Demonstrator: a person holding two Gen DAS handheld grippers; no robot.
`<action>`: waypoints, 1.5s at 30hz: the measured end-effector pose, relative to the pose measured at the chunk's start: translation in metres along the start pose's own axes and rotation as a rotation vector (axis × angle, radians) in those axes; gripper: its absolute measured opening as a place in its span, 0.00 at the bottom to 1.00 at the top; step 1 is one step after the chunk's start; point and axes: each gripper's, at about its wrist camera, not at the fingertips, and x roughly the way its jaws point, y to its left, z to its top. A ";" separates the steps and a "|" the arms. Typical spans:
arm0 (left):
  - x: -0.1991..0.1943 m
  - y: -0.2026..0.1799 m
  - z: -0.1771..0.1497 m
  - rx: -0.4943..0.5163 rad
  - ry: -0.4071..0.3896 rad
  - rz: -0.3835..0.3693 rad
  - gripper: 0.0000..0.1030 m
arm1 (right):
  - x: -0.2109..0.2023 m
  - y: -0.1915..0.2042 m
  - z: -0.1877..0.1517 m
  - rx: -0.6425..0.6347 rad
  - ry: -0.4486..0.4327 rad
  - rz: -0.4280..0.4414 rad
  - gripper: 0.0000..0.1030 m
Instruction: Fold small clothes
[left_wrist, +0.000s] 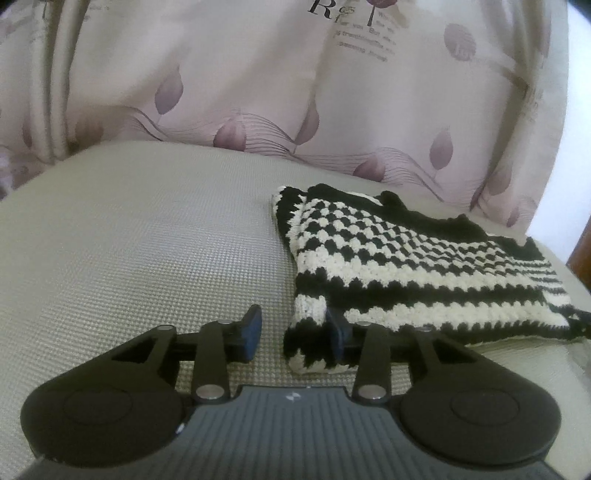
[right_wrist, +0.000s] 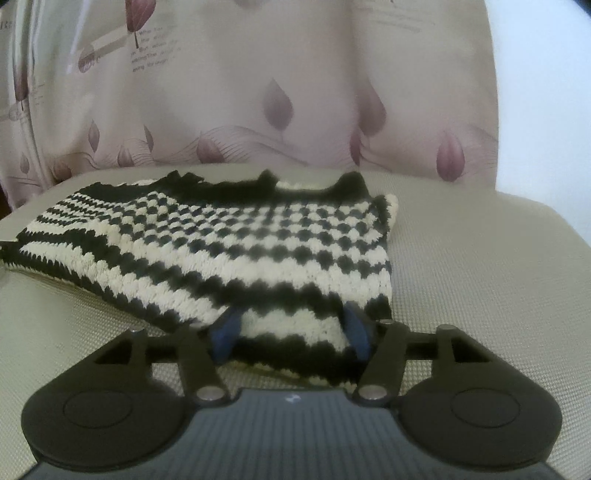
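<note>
Knit top (right_wrist: 229, 251) on grey textured mat (left_wrist: 147, 258), floral curtain (left_wrist: 221, 92) behind.

The knitted garment (left_wrist: 406, 266) lies on the surface (left_wrist: 147, 240), with the curtain (left_wrist: 258, 74) behind. The left claw (left_wrist: 295, 332) straddles its near left corner; the right claw (right_wrist: 291, 332) straddles its near right edge.
</note>
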 end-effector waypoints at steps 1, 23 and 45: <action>0.000 -0.002 0.000 0.009 -0.001 0.009 0.43 | 0.000 0.000 0.000 -0.002 0.000 -0.003 0.59; -0.003 -0.015 -0.001 0.090 -0.016 0.135 0.65 | 0.006 0.006 -0.003 -0.005 0.028 -0.115 1.00; 0.083 0.037 0.079 -0.088 0.164 -0.345 0.76 | -0.009 0.011 -0.005 -0.034 -0.062 -0.067 1.00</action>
